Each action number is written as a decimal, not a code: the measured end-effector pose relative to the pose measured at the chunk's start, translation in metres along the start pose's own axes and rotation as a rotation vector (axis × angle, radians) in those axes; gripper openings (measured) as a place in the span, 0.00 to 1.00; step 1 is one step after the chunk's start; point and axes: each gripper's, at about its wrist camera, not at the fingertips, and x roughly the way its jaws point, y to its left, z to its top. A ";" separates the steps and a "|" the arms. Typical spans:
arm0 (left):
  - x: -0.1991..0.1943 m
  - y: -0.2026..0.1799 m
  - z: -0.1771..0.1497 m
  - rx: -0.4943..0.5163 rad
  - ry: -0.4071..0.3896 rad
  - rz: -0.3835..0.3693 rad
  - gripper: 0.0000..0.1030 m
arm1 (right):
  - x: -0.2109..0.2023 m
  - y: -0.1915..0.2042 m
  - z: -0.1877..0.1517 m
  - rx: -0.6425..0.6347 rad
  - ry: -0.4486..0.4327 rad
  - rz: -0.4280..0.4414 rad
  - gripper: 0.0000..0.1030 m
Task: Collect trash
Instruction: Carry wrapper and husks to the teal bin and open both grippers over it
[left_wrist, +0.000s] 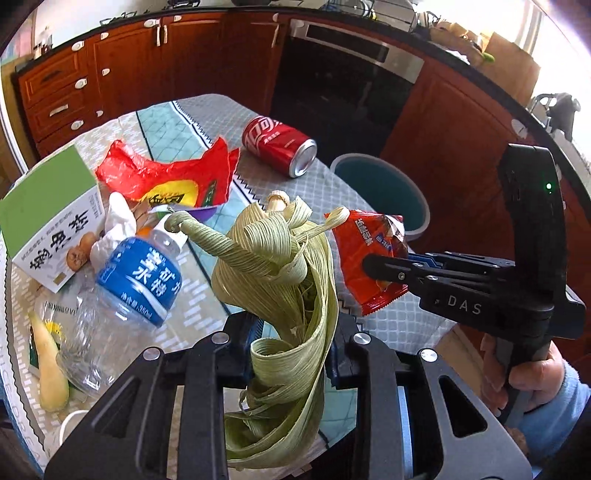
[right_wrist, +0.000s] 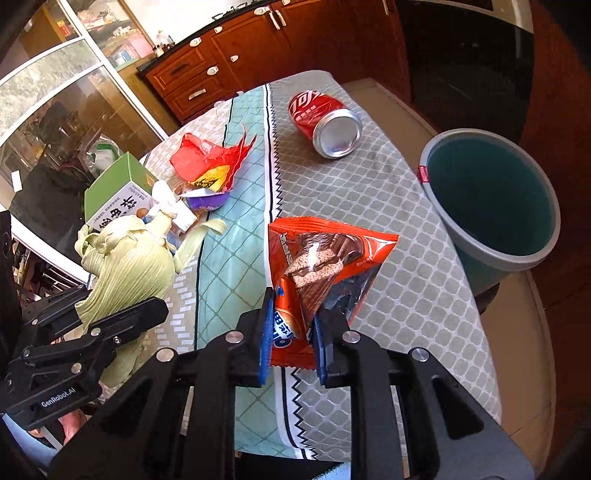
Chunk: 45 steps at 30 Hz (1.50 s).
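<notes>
A bundle of pale green, ribbed corn husks (left_wrist: 280, 280) stands lifted off the worktop (right_wrist: 388, 206), curling at its tips. Beside it hangs a crinkled orange snack wrapper (right_wrist: 321, 266). A red cola can (right_wrist: 325, 123) lies on its side near the teal round bin (right_wrist: 491, 206).

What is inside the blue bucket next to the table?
The bucket looks empty: only its teal inner wall and dim bottom show. Its near wall hides a strip of the bottom, so something small there cannot be ruled out. The left wrist view shows even less, since the snack wrapper covers part.
</notes>
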 end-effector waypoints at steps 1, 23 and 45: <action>-0.001 -0.004 0.006 0.001 -0.002 -0.007 0.28 | -0.006 -0.006 0.005 0.007 -0.016 -0.008 0.17; 0.136 -0.144 0.160 0.211 0.132 -0.221 0.29 | 0.018 -0.217 0.109 0.251 0.056 -0.230 0.34; 0.253 -0.196 0.210 0.225 0.245 -0.135 0.71 | -0.021 -0.251 0.113 0.323 -0.040 -0.380 0.81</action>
